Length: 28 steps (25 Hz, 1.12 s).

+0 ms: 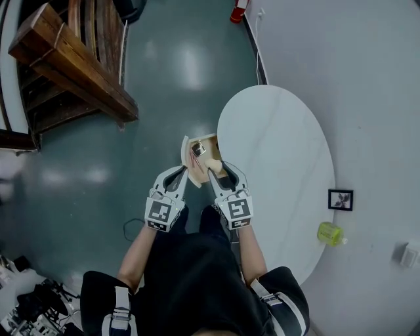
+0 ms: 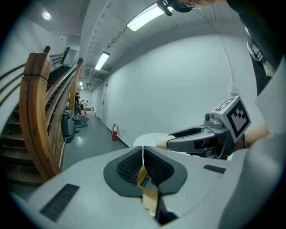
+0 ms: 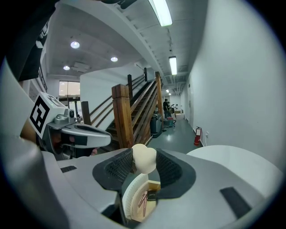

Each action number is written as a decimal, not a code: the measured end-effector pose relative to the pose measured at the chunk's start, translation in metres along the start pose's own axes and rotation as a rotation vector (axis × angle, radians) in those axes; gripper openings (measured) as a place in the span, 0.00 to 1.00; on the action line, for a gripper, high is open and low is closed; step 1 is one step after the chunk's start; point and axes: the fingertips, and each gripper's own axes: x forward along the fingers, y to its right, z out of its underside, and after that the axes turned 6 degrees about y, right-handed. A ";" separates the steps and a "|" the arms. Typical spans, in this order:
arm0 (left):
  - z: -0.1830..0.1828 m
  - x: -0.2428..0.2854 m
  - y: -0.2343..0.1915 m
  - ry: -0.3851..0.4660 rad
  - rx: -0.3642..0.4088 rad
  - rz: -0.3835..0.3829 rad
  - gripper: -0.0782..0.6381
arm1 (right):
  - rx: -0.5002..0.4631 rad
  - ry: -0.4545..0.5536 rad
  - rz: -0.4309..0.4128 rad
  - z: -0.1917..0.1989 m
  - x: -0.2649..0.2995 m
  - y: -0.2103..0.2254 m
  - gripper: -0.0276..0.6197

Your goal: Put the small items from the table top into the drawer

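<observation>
The table's drawer [image 1: 205, 146] stands pulled out at the left rim of the white oval table [image 1: 282, 151]. My left gripper [image 1: 183, 172] [image 2: 143, 157] is shut on the thin white edge of the curved drawer front [image 1: 185, 152] [image 2: 143, 150]. Over the open drawer, my right gripper [image 1: 215, 169] [image 3: 144, 164] is shut on a small cream rounded piece [image 3: 144, 159] [image 2: 163, 142]. Inside the drawer [image 3: 134, 197] lie pens [image 3: 144, 200] and a small dark item [image 3: 152, 195]. A small item [image 1: 198, 149] shows in the drawer from above.
A yellow-green object [image 1: 330, 233] sits near the table's right end, with a small black picture frame [image 1: 340, 199] beside the rim. A wooden staircase [image 1: 72, 59] rises at the upper left. A red extinguisher [image 1: 239, 11] stands by the far wall.
</observation>
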 end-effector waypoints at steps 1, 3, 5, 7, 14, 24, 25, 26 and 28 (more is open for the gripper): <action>0.004 0.002 -0.005 -0.005 -0.005 -0.003 0.14 | 0.001 -0.010 -0.003 0.006 0.006 0.000 0.33; 0.012 0.007 -0.014 -0.016 -0.016 -0.006 0.14 | 0.003 -0.032 -0.009 0.019 0.017 0.001 0.33; 0.023 0.013 -0.020 -0.029 -0.027 -0.005 0.14 | 0.009 -0.061 -0.012 0.033 0.026 0.003 0.33; 0.034 0.018 -0.026 -0.042 -0.035 -0.003 0.14 | 0.019 -0.090 -0.013 0.048 0.035 0.003 0.33; 0.082 0.027 -0.040 -0.102 -0.077 -0.001 0.14 | 0.073 -0.177 -0.020 0.107 0.054 -0.001 0.33; 0.146 0.037 -0.048 -0.170 -0.139 -0.008 0.14 | 0.128 -0.269 -0.026 0.183 0.069 -0.006 0.33; 0.152 0.038 -0.048 -0.175 -0.144 -0.005 0.14 | 0.134 -0.277 -0.026 0.190 0.071 -0.006 0.33; 0.158 0.039 -0.048 -0.181 -0.148 -0.001 0.14 | 0.142 -0.283 -0.025 0.196 0.073 -0.006 0.33; 0.170 0.042 -0.048 -0.195 -0.157 0.006 0.14 | 0.155 -0.297 -0.017 0.207 0.076 -0.006 0.33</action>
